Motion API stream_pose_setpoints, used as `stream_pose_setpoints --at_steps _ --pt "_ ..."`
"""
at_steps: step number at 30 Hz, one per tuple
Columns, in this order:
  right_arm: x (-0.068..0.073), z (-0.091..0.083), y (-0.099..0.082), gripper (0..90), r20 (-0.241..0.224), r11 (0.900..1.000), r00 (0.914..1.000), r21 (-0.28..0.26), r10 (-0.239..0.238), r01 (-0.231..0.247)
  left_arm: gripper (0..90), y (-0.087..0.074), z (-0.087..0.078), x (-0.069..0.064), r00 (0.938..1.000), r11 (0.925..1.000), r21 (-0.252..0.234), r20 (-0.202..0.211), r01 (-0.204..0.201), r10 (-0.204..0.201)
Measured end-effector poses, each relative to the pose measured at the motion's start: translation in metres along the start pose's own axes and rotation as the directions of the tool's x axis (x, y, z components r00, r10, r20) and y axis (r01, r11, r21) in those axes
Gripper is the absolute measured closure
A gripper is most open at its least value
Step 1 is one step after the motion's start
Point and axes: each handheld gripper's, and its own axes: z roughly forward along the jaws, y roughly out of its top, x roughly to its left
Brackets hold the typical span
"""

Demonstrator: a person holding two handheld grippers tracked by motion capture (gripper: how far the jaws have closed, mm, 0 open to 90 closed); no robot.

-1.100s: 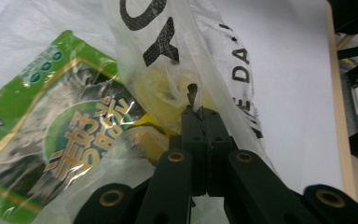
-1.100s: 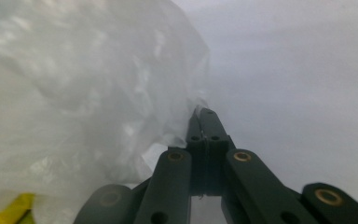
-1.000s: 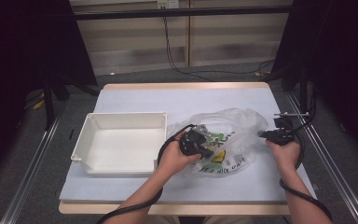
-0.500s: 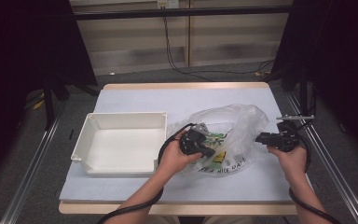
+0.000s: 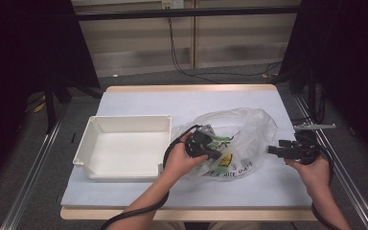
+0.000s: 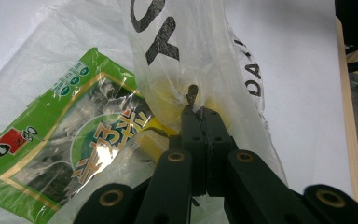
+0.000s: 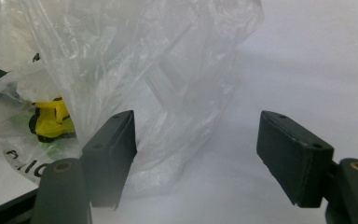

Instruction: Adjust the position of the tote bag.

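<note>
**Clear plastic bag held at one side, right of frame centre**

The plastic bag point(image 5: 239, 139) lies on the bench point(image 5: 139, 98) right of centre in the high view, a green snack packet point(image 6: 60, 149) inside it. Your left hand-held gripper point(image 5: 214, 154) is pressed together, pinching a fold of the bag film. Your right hand-held gripper point(image 5: 271, 150), at the bag's right edge, has just been opening; its jaws stand spread with nothing between them. A white tray point(image 5: 124, 123) sits left of the bag.

Green packet point(image 6: 51, 154) partly behind bag point(image 6: 205, 60)
</note>
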Motion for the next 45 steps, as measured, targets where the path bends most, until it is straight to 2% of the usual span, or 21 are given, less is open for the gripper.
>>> stream_pose_setpoints --at_steps 6,10,11,14,16,17,18,19,27,29,30,32,33,34,35,37,38,39,41,43,45 --pt "-0.001 -0.013 0.002 30.5 0.006 0.9995 1.0 -0.031 -0.002 0.002 89.8 0.0 0.002 0.001 1.0 1.0 0.0 0.005 0.001 -0.001" --pt "0.001 -0.02 0.008 45.3 -0.011 0.9993 0.9999 -0.034 -0.012 0.012 89.8 0.0 0.002 0.001 1.0 1.0 0.0 0.005 0.001 -0.001" --pt "0.001 -0.02 0.008 45.3 -0.011 0.9993 0.9999 -0.034 -0.012 0.012 89.8 0.0 0.002 0.001 1.0 1.0 0.0 0.005 0.001 -0.001" --pt "0.01 -0.026 0.012 63.3 -0.065 0.998 0.9968 -0.046 -0.046 0.044 89.8 0.001 0.003 0.001 1.0 1.0 0.0 0.003 -0.001 0.001" --pt "0.012 -0.027 0.012 66.9 -0.074 0.9979 0.9958 -0.041 -0.053 0.05 89.9 0.001 0.003 0.001 1.0 1.0 -0.004 0.004 0.002 -0.002" --pt "0.019 -0.029 0.012 75.3 -0.101 0.997 0.9924 -0.04 -0.07 0.066 89.8 0.002 0.004 0.001 1.0 1.0 -0.009 0.005 0.001 -0.001" --pt "0.021 -0.029 0.012 77.6 -0.114 0.9967 0.9906 -0.039 -0.076 0.072 89.8 0.003 0.003 0.001 1.0 0.9998 0.021 -0.004 -0.007 0.007" --pt "0.026 -0.028 0.012 80.3 -0.119 0.9958 0.9891 -0.04 -0.087 0.083 89.8 0.003 0.005 0.0 1.0 1.0 -0.007 0.0 -0.002 0.002" --pt "0.05 -0.011 0.023 82.8 -0.168 0.9908 0.9765 -0.035 -0.135 0.131 89.8 0.002 0.009 -0.003 0.9999 0.9997 0.02 0.011 -0.012 0.012" --pt "0.06 -0.002 0.03 82.5 -0.178 0.9879 0.9718 -0.04 -0.154 0.15 89.8 0.001 0.011 -0.004 0.9997 0.9997 0.02 0.02 -0.016 0.016" --pt "0.066 0.007 0.036 78.1 -0.177 0.9858 0.97 -0.045 -0.167 0.162 89.9 -0.001 0.013 -0.006 0.9996 0.9997 0.021 0.024 -0.014 0.014" --pt "0.069 0.01 0.039 78.0 -0.178 0.9865 0.9706 -0.045 -0.163 0.157 89.8 -0.002 0.013 -0.007 0.9996 0.9997 0.022 0.026 -0.011 0.01" --pt "0.071 0.015 0.042 78.0 -0.175 0.9865 0.9709 -0.042 -0.163 0.158 89.8 -0.001 0.012 -0.009 0.9998 0.9985 0.051 0.011 -0.019 0.019" --pt "0.075 0.021 0.046 78.0 -0.175 0.9861 0.9706 -0.039 -0.166 0.162 89.8 -0.003 0.015 -0.01 0.9994 0.9997 0.022 0.032 -0.012 0.011" --pt "0.079 0.032 0.052 77.9 -0.159 0.9843 0.9714 -0.03 -0.177 0.174 89.9 -0.004 0.016 -0.011 0.999 0.9995 0.022 0.039 -0.023 0.023" --pt "0.08 0.036 0.054 77.5 -0.154 0.9836 0.9715 -0.027 -0.18 0.178 89.8 -0.004 0.015 -0.013 0.9988 0.9992 0.029 0.041 -0.026 0.025" --pt "0.082 0.042 0.057 75.0 -0.132 0.9825 0.9736 -0.024 -0.186 0.185 89.8 -0.004 0.015 -0.013 0.9981 0.9987 0.033 0.05 -0.038 0.037" --pt "0.086 0.052 0.061 73.2 -0.078 0.9736 0.9706 -0.003 -0.228 0.228 89.9 -0.004 0.016 -0.016 0.9973 0.9982 0.036 0.059 -0.047 0.045" --pt "0.085 0.062 0.061 72.6 -0.046 0.97 0.9697 0.029 -0.24 0.241 89.8 -0.005 0.016 -0.019 0.997 0.9987 0.032 0.068 -0.04 0.038" --pt "0.083 0.065 0.06 72.5 -0.043 0.9702 0.9705 0.04 -0.237 0.239 89.8 -0.006 0.015 -0.019 0.9966 0.9985 0.028 0.07 -0.047 0.045" --pt "0.076 0.07 0.053 72.4 -0.045 0.9711 0.9723 0.058 -0.229 0.232 89.8 -0.008 0.011 -0.02 0.997 0.9976 0.05 0.063 -0.049 0.046"
